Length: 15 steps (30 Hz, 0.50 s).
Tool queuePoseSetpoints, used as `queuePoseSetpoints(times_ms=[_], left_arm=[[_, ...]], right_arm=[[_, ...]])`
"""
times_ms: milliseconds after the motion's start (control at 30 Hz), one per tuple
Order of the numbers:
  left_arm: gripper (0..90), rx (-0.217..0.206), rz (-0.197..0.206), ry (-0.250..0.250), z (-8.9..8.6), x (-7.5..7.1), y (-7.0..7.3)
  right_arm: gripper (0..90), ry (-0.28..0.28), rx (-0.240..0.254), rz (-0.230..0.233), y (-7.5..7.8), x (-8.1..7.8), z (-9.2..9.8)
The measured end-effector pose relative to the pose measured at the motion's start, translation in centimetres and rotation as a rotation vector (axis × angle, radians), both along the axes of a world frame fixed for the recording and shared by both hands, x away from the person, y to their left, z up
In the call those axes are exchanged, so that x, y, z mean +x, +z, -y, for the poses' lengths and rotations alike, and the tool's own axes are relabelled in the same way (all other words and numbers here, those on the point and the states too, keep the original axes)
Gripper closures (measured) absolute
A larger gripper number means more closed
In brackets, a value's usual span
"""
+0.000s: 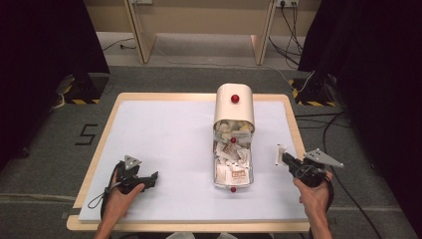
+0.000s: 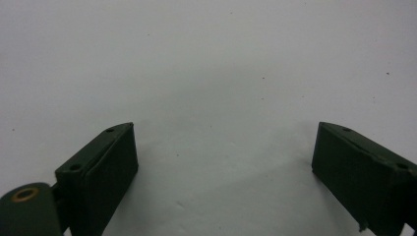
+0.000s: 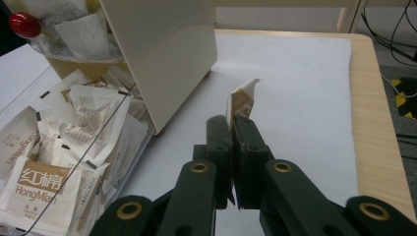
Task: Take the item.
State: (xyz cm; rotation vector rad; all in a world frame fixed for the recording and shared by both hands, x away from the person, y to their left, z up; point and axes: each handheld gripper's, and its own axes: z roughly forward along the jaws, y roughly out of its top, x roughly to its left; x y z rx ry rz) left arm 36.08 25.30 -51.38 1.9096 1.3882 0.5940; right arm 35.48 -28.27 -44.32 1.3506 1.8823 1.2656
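The right gripper (image 3: 232,129) is clamped on 1 small sugar sachet (image 3: 242,101), which is held upright between the closed jaws above the white mat (image 3: 295,98), just beside the cream dispenser box (image 3: 162,54) with its red knob (image 1: 235,98). The left gripper (image 1: 149,178) is held low over the mat near the left front corner, its 2 jaws spread wide with nothing between them. More sachets (image 3: 44,182), some printed "HongMian", are piled in the clear tray (image 1: 234,185) extended from the dispenser at the centre of the wood-edged table (image 1: 293,124).
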Motion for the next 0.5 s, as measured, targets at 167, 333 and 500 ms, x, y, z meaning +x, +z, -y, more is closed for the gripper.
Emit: queuePoseSetpoints(times_ms=[167,333,500], left_arm=[[9.3,0.000,0.000,0.000,0.00,0.00,0.00],[9.3,0.000,0.000,0.000,0.00,0.00,0.00],[9.3,0.000,0.000,0.000,0.00,0.00,0.00]], right_arm=[[87.2,-0.006,0.000,-0.007,-0.25,0.11,0.15],[87.2,-0.005,-0.007,-0.015,-0.56,0.28,0.09],[87.2,0.002,-0.014,-0.021,-0.85,0.50,-0.16]])
